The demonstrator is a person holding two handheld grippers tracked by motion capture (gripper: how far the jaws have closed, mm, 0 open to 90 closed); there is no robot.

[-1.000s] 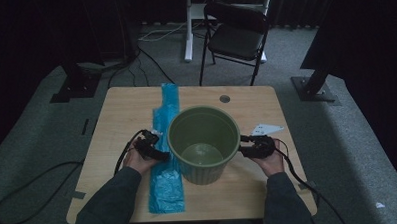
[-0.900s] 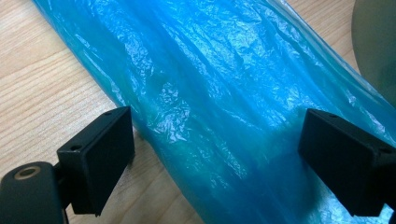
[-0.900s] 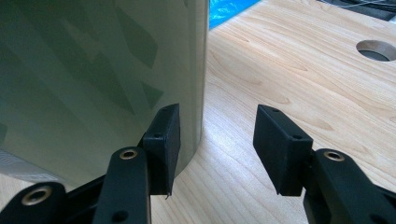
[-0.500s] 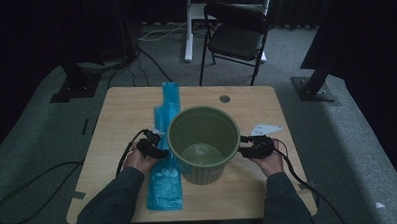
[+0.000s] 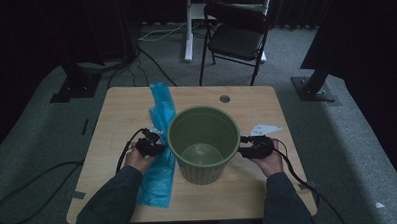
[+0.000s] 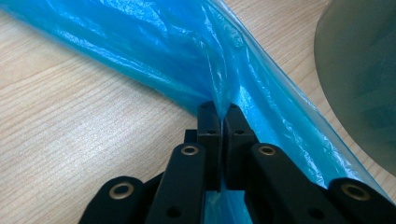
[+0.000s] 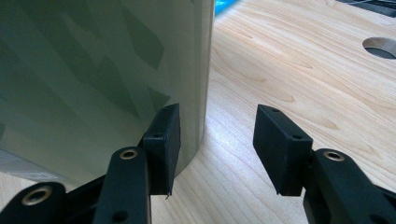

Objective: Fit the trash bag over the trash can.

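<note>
Since a second ago, the left gripper's (image 5: 155, 143) fingers have just been closing, and now pinch the blue plastic bag (image 5: 158, 158).

High view: bag lies on the wooden bench (image 5: 116, 120), left of the green bucket (image 5: 203, 144); right gripper (image 5: 245, 150) sits beside the bucket. Left gripper view: fingers (image 6: 208, 126) clamp a bag fold. Right gripper view: fingers (image 7: 163, 135) apart, one beside the bucket wall.
</note>
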